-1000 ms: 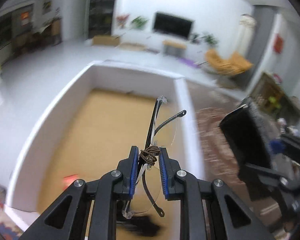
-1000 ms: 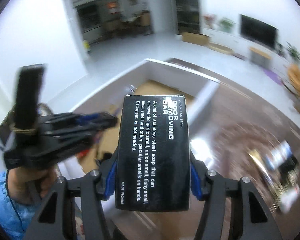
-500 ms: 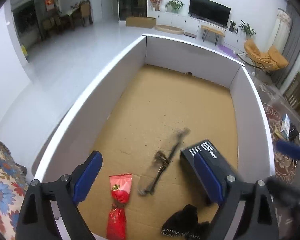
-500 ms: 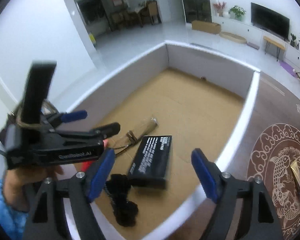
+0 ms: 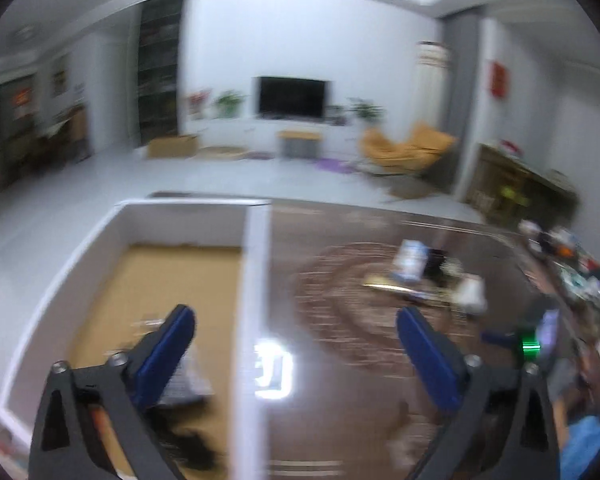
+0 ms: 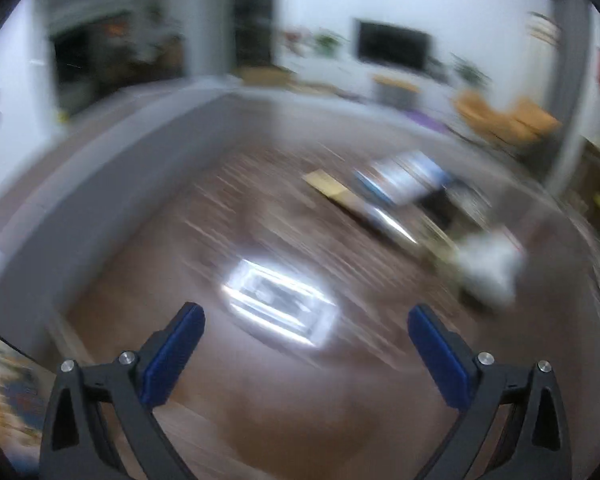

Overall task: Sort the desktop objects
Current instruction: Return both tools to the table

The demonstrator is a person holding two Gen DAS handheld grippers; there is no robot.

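My left gripper (image 5: 296,352) is open and empty, above the right wall of the white box (image 5: 254,280) with the cardboard floor. Blurred dropped items lie in the box's near corner, a black one (image 5: 188,440) among them. A pile of loose objects (image 5: 424,276) lies on the dark wooden table to the right. My right gripper (image 6: 306,350) is open and empty over the table, its view heavily blurred. The same pile (image 6: 412,200) lies ahead and right of it, with a white object (image 6: 488,268) at its near end. The right gripper's body (image 5: 536,340) shows in the left wrist view.
The glossy brown table (image 6: 260,420) carries a bright lamp reflection (image 6: 280,308). The box's grey-white wall (image 6: 80,192) runs along the left in the right wrist view. More clutter (image 5: 572,256) sits at the far right table edge. A living room lies beyond.
Both grippers have swung right, away from the box interior toward the table and the pile. Both stay open after dropping the glasses and the black box in the box.
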